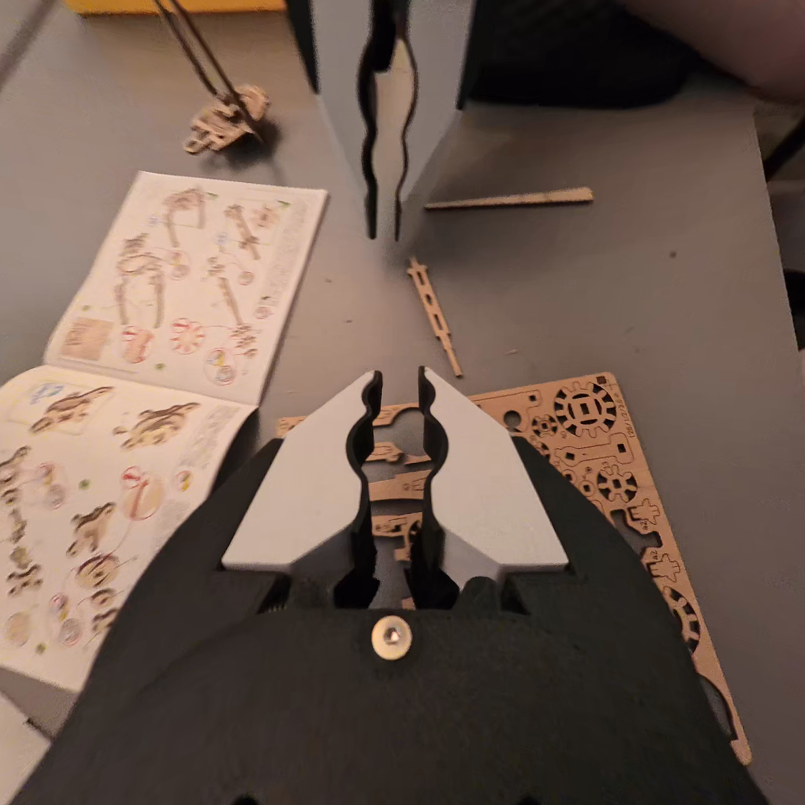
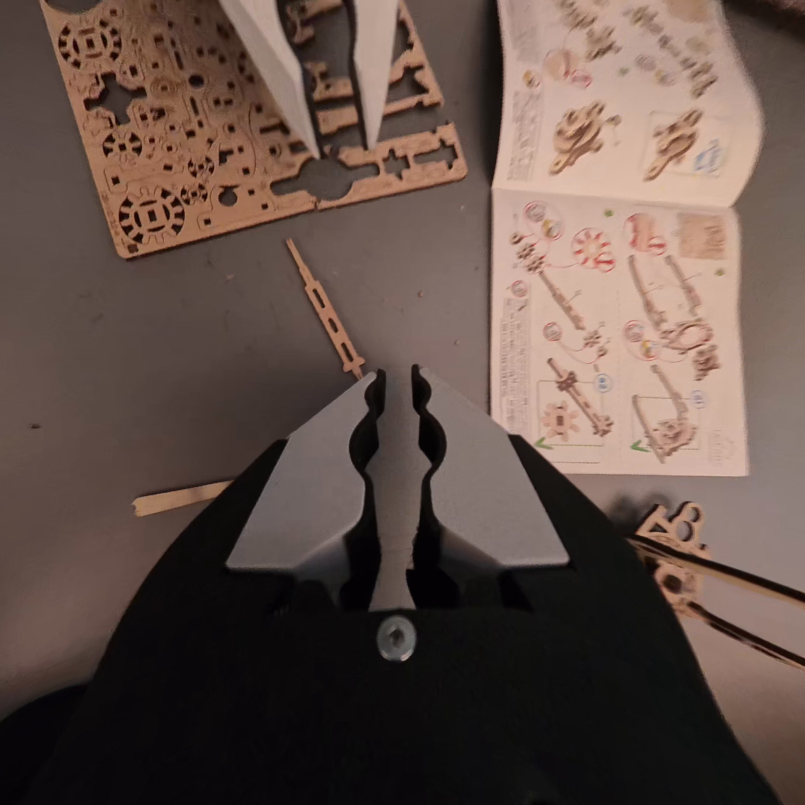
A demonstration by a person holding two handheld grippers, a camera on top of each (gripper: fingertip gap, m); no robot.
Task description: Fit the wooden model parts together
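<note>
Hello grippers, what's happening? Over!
Left gripper open over the wooden parts sheet. Right gripper open, empty, near the slotted wooden strip. Nothing in the way.

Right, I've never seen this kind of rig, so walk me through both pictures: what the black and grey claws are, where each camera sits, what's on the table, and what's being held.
The claws are two hand-held grippers, one in each of a person's hands; there is no robot arm. Each carries a camera looking forward along its two fingers, so each picture shows its own gripper at the bottom and the other one opposite.

The left gripper hangs over a wooden parts sheet. The right gripper is over the bare grey table, close to a slotted wooden strip.

Also on the table: an open instruction booklet, a plain wooden stick and a partly built wooden model.

Both grippers are slightly open and hold nothing.
</note>
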